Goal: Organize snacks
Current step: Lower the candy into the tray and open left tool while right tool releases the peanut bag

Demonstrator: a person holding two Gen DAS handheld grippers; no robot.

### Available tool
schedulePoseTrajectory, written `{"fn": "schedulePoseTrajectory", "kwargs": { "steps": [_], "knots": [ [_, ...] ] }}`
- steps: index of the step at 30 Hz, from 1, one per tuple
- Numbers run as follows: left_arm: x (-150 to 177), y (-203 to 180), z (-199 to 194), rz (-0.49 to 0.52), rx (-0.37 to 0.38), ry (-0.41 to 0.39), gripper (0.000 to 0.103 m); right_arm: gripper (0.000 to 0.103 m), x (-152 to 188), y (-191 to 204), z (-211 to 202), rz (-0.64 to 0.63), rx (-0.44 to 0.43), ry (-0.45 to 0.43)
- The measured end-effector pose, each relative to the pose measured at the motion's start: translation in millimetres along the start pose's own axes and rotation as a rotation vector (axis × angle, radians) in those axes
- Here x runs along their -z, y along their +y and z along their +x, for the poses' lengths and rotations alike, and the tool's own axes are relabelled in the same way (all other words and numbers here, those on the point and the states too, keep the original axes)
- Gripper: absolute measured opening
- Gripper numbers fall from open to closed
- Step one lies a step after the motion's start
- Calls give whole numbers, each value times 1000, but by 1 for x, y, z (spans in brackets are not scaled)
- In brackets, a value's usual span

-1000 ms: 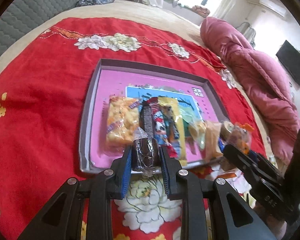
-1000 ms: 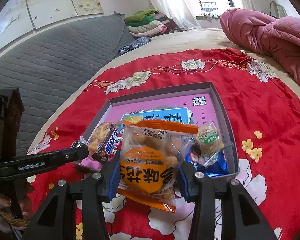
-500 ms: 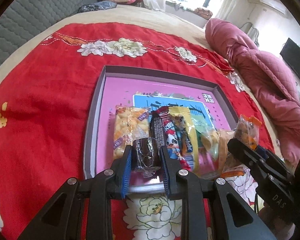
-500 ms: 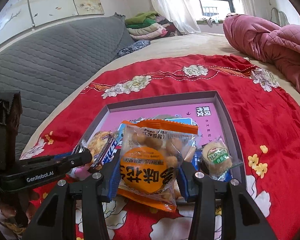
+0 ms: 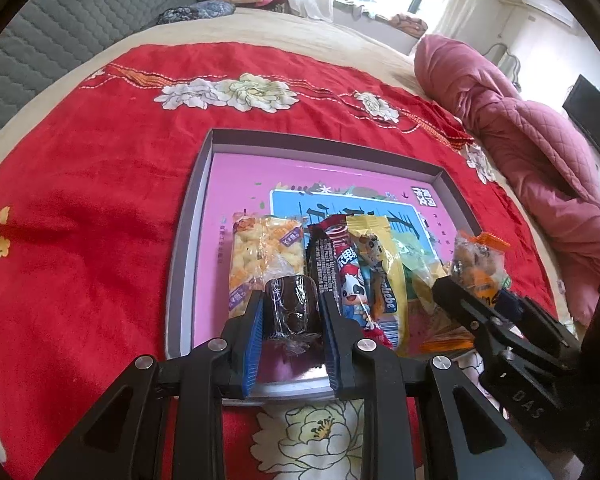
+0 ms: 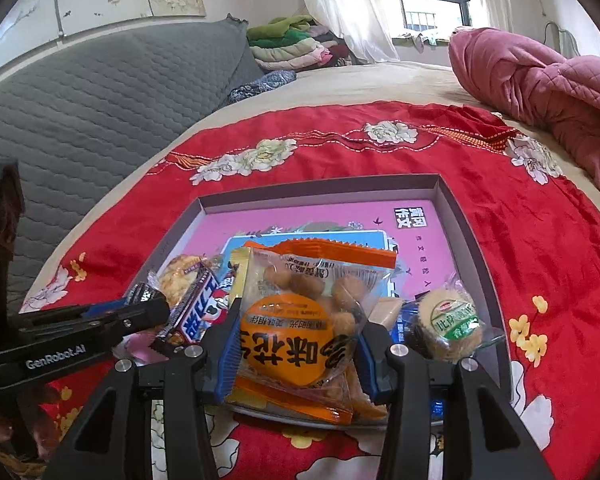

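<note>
The left gripper [image 5: 292, 312] is clamped on a small dark cake [image 5: 291, 307] in clear wrap, held over the near edge of the tray [image 5: 188, 256]; the right gripper [image 6: 296, 340] is closed on an orange bag of nuts [image 6: 300, 320], also over the near edge, toward the right half of the tray. Compared with a second ago, both views show the tray larger and lower in the picture, so both hands have come forward over it; the grip on each snack has not changed. Already lying in the tray in a row are a yellow puffed snack bar [image 5: 264, 260], a dark wrapped bar [image 5: 324, 264], a yellow packet [image 5: 376, 264] and, further right, a round biscuit in clear wrap [image 6: 452, 320]; something blue sits under the biscuit, though the view there is too crowded to say what it is. My reading is that both snacks are at the setting-down stage; the cake looks bound for the gap in front of the puffed bar, the nuts for the space beside the biscuit; neither is released yet. The soft red blanket [image 5: 80, 208] under the tray may let it tip if pressed at the rim.
</note>
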State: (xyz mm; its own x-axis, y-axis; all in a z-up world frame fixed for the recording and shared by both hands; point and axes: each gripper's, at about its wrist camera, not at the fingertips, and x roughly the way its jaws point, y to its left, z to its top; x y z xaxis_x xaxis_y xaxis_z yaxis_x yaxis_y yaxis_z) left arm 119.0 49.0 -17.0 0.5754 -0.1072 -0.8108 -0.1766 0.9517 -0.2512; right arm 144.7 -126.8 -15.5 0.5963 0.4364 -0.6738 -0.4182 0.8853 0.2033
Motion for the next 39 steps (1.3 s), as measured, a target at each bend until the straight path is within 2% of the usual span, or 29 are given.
{"fn": "schedulePoseTrajectory", "kwargs": {
  "steps": [11,23,25,28,31,35,39],
  "knots": [
    [0,0,1,0,3,1,28,50,9,7,5,-42,27,15],
    [0,3,1,-17,21,4,28,61,10,6,-10,-37,30,-12],
    [0,3,0,-19,29,3,28,66,10,4,-13,-25,35,-15],
    [1,4,0,-20,31,4,28,67,10,-1,-17,-3,33,-16],
    [1,3,0,-19,31,6,29,67,11,-5,-19,9,35,-16],
    [2,2,-1,-13,33,8,37,67,11,-6,-22,14,35,-22],
    [3,1,-2,-6,30,12,38,67,12,-6,-25,16,30,-23]
  ]
}}
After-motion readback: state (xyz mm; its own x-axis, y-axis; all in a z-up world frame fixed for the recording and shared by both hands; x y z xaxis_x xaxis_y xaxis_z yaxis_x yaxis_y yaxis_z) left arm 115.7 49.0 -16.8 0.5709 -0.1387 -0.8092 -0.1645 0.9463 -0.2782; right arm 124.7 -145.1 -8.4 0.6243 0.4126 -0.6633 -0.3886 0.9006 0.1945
